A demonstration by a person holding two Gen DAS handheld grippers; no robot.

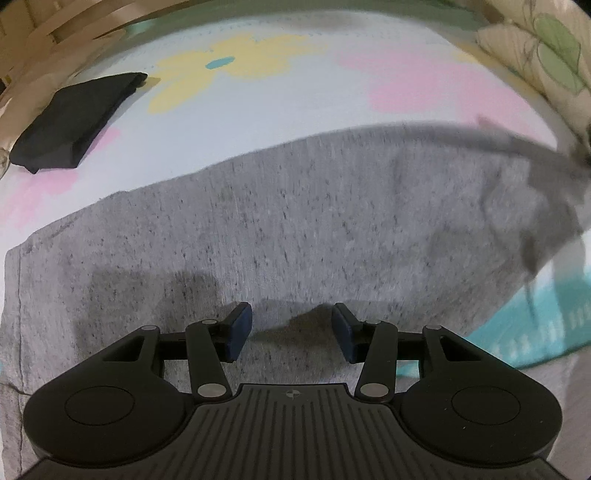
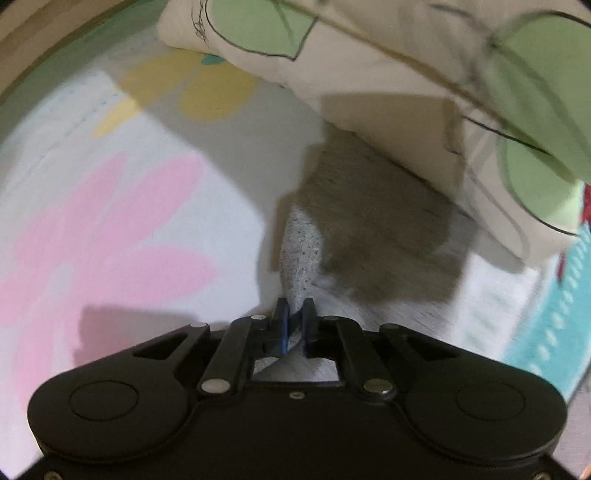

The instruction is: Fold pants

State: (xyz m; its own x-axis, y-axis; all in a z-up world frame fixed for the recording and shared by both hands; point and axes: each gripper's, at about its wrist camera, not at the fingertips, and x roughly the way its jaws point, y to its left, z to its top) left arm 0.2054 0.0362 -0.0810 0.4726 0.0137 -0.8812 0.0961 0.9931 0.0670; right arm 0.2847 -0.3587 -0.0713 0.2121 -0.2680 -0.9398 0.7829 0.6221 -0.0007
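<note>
Grey speckled pants (image 1: 295, 221) lie spread across a flowered bed sheet (image 1: 314, 103). Just above the grey cloth hangs my left gripper (image 1: 291, 328), its jaws apart and nothing between the blue pads. At the far right of the left wrist view, one end of the pants (image 1: 554, 173) is lifted and blurred. In the right wrist view my right gripper (image 2: 294, 325) is shut on a pinched fold of the grey pants (image 2: 301, 254), which rises from the pads. A darker shaded part of the cloth (image 2: 376, 218) hangs beyond it.
A folded black garment (image 1: 74, 118) lies at the far left of the sheet. A cream pillow with green leaf print (image 2: 406, 74) rests close behind the right gripper. A teal patch of the sheet (image 1: 535, 321) shows at the right, and wooden slats (image 1: 55, 26) stand at the far left.
</note>
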